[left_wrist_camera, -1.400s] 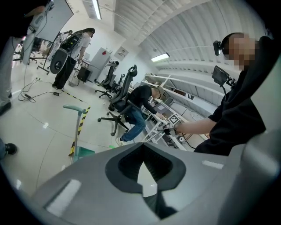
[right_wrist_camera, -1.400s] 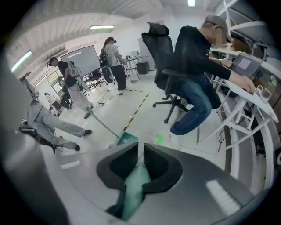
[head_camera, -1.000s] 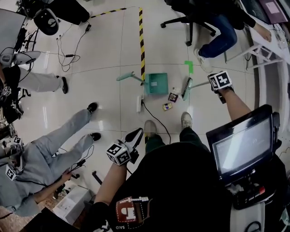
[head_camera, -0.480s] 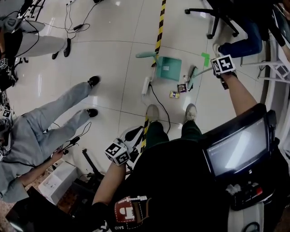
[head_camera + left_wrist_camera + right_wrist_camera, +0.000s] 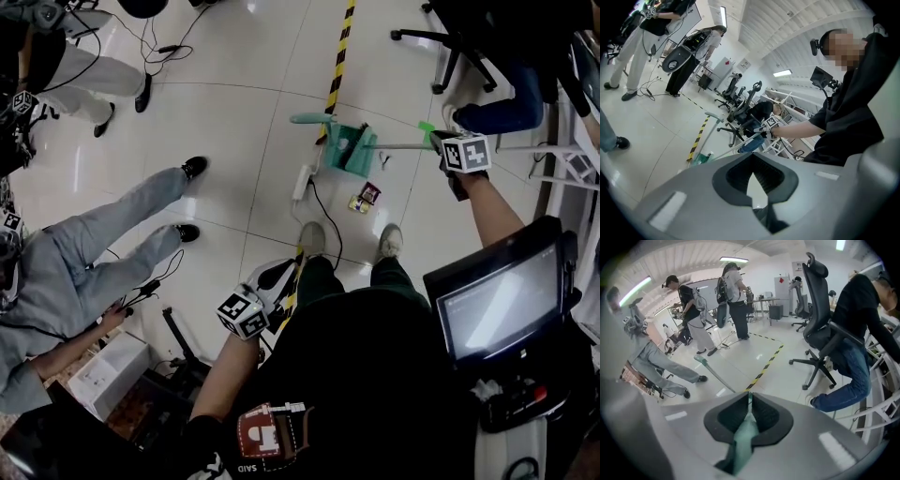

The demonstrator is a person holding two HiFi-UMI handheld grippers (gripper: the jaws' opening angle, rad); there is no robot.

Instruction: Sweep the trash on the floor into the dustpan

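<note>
A green dustpan (image 5: 345, 150) stands on the floor ahead of my feet, its long handle (image 5: 309, 119) pointing left. My right gripper (image 5: 448, 147) is shut on the green broom handle (image 5: 744, 439). The broom's head (image 5: 364, 142) lies over the dustpan's right side. Two small trash packets (image 5: 364, 198) lie on the tiles just in front of the pan, and a white scrap (image 5: 384, 161) sits to its right. My left gripper (image 5: 272, 281) hangs by my left leg, shut with nothing in it. From the left gripper view the dustpan (image 5: 701, 158) shows far off.
A white power strip (image 5: 301, 183) with a black cable lies left of the pan. Yellow-black tape (image 5: 336, 67) runs away behind it. An office chair (image 5: 452, 45) and a seated person's legs (image 5: 502, 108) are at the back right; people stand at the left (image 5: 103, 258).
The broom head has swung left from beside the trash packets onto the dustpan. The two packets lie where they were. My left gripper has stayed by my leg.
</note>
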